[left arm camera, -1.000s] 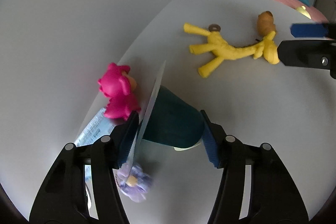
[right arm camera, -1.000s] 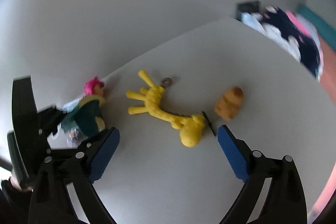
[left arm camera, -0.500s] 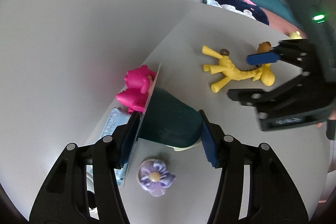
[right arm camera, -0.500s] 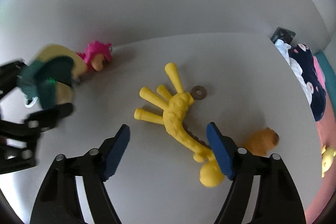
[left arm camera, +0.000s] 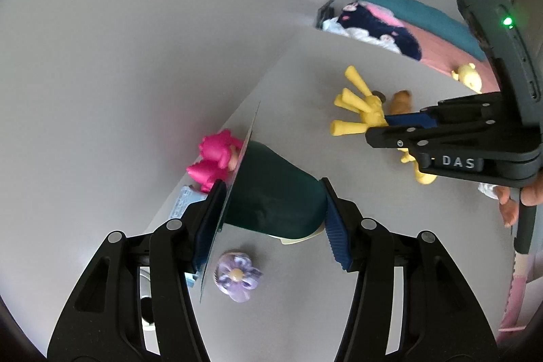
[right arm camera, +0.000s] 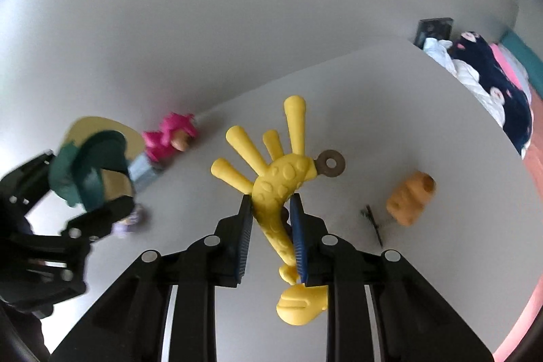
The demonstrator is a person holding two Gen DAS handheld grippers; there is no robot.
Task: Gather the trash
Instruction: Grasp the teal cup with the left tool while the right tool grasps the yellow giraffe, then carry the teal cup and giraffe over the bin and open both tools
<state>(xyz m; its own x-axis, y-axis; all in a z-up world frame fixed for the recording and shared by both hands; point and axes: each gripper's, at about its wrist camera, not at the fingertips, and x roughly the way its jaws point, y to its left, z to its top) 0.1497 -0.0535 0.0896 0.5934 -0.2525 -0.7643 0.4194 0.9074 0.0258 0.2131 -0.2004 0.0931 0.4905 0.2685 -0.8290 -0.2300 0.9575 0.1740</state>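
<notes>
On the white tabletop (right arm camera: 390, 111), against the wall: scattered toys and scraps. Left gripper (left arm camera: 271, 219) clenched on a dark green cup (left arm camera: 275, 189) lying sideways between the blue pads, its foil lid (left arm camera: 237, 178) peeled and standing edge-on by the left pad. Cup is held off the surface. Below it a purple flower piece (left arm camera: 237, 275) rests on the table; a pink doll (left arm camera: 213, 158) lies just behind the lid, beside a pale blue wrapper (left arm camera: 183, 204).

Right gripper (right arm camera: 271, 226) closed around the neck of a yellow rubber giraffe (right arm camera: 271, 189), legs fanned away from the camera, head near the lens. Brown ring (right arm camera: 332, 166) touching the giraffe's rump. Orange-brown lump (right arm camera: 410, 197) near on the right, a thin dark stick (right arm camera: 373, 223) beside it. Navy patterned cloth (right arm camera: 488, 80) at the table's far end.
</notes>
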